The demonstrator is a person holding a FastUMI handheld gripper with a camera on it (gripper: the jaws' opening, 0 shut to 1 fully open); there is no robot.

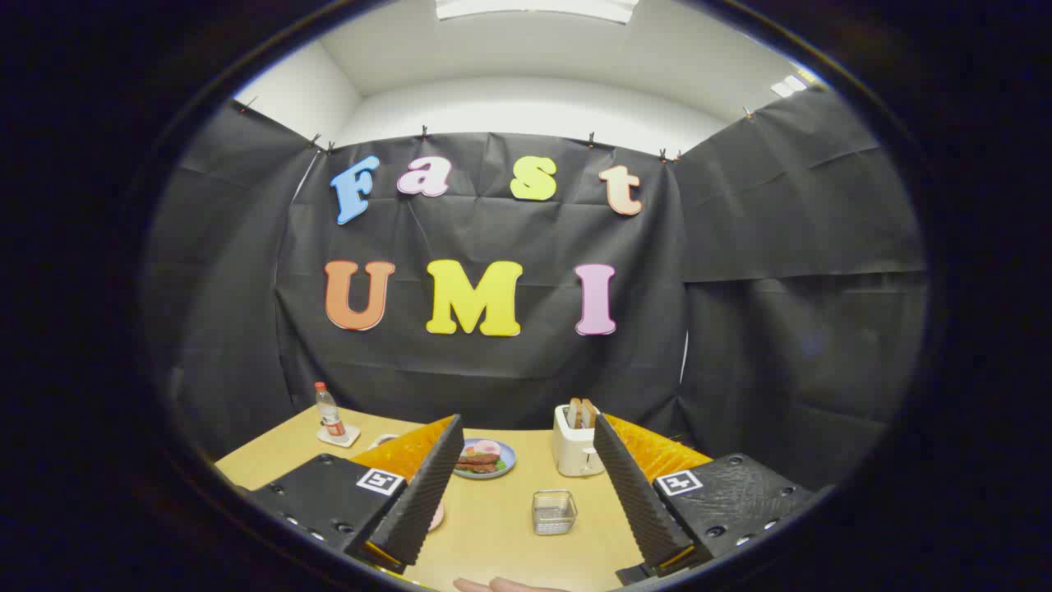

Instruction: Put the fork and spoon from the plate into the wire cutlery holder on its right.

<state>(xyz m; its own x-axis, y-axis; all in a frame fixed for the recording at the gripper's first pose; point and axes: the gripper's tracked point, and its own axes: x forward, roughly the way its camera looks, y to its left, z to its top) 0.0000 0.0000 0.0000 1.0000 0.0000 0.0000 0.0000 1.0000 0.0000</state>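
Wire cutlery holder (554, 511): small square mesh basket, sitting upright on the bench, lying between the gripper's spread fingers.

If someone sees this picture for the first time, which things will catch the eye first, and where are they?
The gripper stands open, its two ribbed black fingers framing the wooden table. Between them sits the small wire cutlery holder. Beyond it stand a white toaster with bread and a blue plate of food; a bottle stands far left.
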